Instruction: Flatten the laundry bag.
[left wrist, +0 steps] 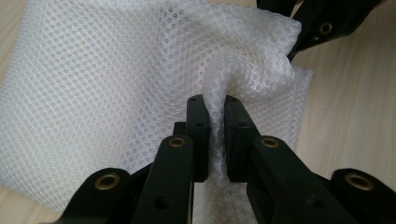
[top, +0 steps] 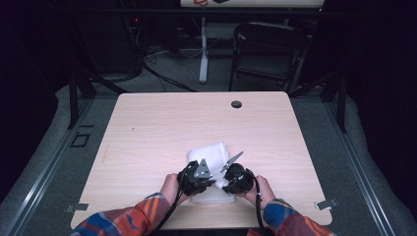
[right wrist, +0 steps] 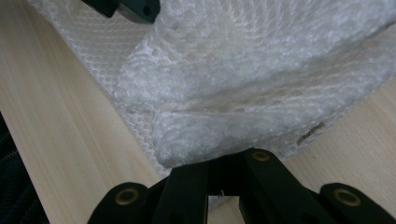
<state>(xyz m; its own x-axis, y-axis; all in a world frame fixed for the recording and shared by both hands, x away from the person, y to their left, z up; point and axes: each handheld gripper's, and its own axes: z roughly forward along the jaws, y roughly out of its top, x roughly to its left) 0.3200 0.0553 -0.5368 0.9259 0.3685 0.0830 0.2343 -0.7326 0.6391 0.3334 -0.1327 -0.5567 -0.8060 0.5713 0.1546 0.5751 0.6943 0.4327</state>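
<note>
At the near edge of the pale wooden table, as the high view has it, a white mesh cloth lies flat with its near part bunched up under the two tools: the left gripper and the right gripper sit just beside each other on it, each held by a hand in a plaid sleeve. A small dark grommet sits well apart near the far edge, and a folding chair stands beyond the table. In the left gripper view, the left gripper has its black jaws pinched onto a raised ridge of the mesh cloth, which puckers up between the pads, while the rest spreads flat to the left; the right gripper nips the cloth's lifted corner at the upper right. In the right gripper view, the right gripper is clamped on the edge of a thick, doubled-over fold of the mesh cloth, its jaws closed tight on the fabric, with the left gripper at the top. This looks like the grasp stage of a fold, both tools having taken hold. The next move likely calls for lifting both grips together and carrying the pinched edge across evenly, keeping tension so the slack netting does not slip or bunch unevenly.
</note>
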